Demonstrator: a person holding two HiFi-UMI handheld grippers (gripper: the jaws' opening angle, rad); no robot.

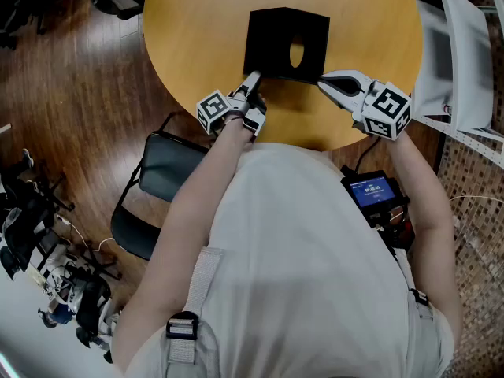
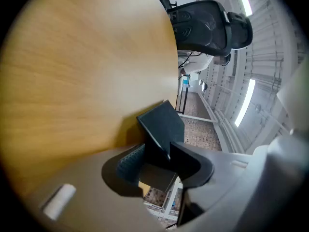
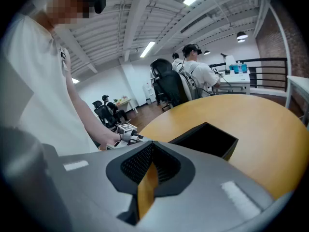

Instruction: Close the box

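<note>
Left tool (image 1: 253, 79) is pinching what looks like the near-left flap (image 2: 161, 124) of the black box (image 1: 276, 30) sitting open on the surface (image 1: 189, 22), right tool (image 1: 323, 83) hovering near-right, jaws nearly together, empty; folding wants a steady swing over the opening.

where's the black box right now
In the head view the black box sits on the round table toward its near edge; the left gripper clamps its near-left flap, the right gripper is by its near-right corner.
</note>
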